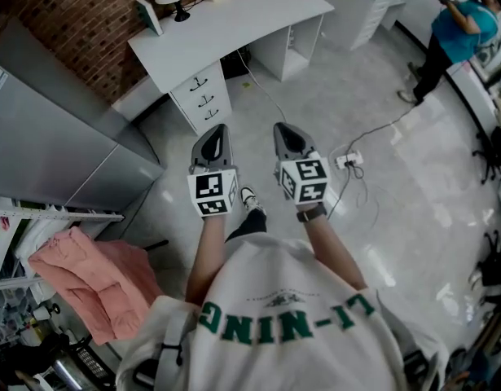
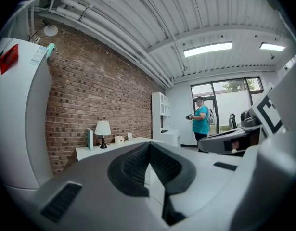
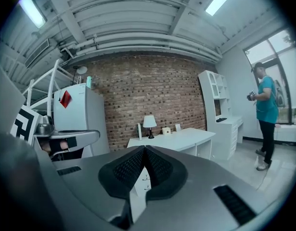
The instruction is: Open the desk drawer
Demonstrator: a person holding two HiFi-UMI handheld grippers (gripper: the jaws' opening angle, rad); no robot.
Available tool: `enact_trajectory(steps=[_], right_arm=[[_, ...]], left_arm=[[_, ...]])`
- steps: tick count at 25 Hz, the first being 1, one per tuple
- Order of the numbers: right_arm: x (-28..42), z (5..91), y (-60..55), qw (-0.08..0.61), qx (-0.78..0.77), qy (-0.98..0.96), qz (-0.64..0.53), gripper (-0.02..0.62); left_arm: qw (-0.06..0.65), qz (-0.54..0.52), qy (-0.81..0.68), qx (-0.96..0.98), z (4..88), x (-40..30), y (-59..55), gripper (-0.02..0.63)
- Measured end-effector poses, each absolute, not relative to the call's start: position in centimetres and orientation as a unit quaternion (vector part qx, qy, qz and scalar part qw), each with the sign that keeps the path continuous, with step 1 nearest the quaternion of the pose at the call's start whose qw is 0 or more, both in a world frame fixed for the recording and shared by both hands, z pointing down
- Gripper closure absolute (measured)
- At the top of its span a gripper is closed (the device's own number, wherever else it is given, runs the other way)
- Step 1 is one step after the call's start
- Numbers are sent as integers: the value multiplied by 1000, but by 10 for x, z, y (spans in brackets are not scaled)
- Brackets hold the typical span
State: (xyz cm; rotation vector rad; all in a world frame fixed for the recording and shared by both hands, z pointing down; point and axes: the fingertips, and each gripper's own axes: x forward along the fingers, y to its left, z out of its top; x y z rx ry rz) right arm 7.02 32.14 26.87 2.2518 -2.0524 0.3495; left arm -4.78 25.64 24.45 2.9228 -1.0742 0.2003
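The left hand-held gripper (image 1: 218, 133) is hovering with its jaws pressed together, pinching nothing. Well ahead of it, the white three-drawer stack (image 1: 203, 98) is sitting shut under the near end of the white curved worktop (image 1: 234, 23). The right hand-held gripper (image 1: 284, 130) is hovering alongside, likewise closed and empty. A drawer is probably going to slide rigidly and lightly. Its small dark bow handle (image 1: 200, 82), mid-front, is looking like the hold. The handles are showing tiny, and each gripper's own jaws are covering most of the stack.
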Motion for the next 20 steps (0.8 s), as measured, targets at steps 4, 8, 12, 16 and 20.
enact_trajectory(steps=[4,8,12,16,20], right_arm=[[87,253,255,39,727,-677,104,592],[103,245,189,26,723,-683,101,592],[109,248,134,11,720,-686,105,592],[107,260,93,15,712,-692,117,592],[100,275,59,29,698,-703,129,592]], left_arm=[[15,55,-368,928,234,-42,189,607],[19,51,-387,920,229,-36,129,607],[22,55,-400,915,237,-34,79,607],[16,66,-409,910,250,-35,43,607],[24,71,-420,904,260,-40,20,607]])
